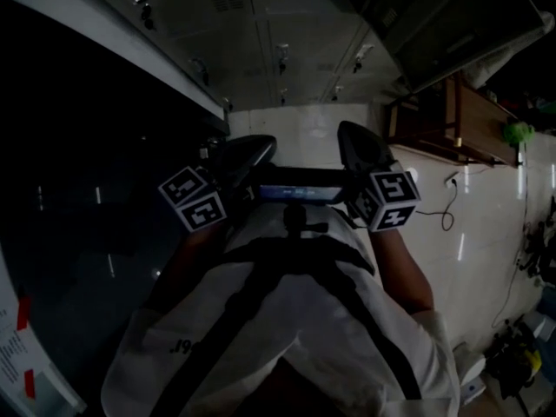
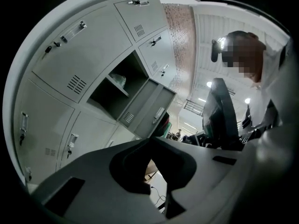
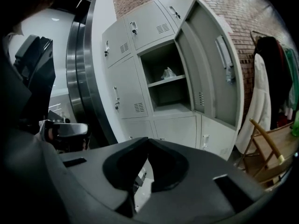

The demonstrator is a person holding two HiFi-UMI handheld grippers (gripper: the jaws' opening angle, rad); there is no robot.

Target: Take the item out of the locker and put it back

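A bank of grey lockers (image 3: 135, 73) stands ahead, and one compartment (image 3: 168, 85) has its door (image 3: 210, 64) swung open to the right. On that compartment's upper shelf lies a small pale crumpled item (image 3: 168, 73). The left gripper view shows the same item (image 2: 120, 80) inside the open locker (image 2: 114, 90). My left gripper (image 2: 150, 141) and right gripper (image 3: 148, 141) are both shut with nothing in them, and both are well short of the lockers. In the dark head view, the left gripper (image 1: 248, 150) and right gripper (image 1: 358, 142) are held side by side in front of my chest.
A wooden chair (image 3: 271, 148) and a hanging white coat (image 3: 259, 101) stand right of the lockers against a brick wall (image 3: 243, 13). A shiny metal column (image 3: 81, 69) rises on their left. A cable (image 1: 447, 207) lies on the pale tiled floor.
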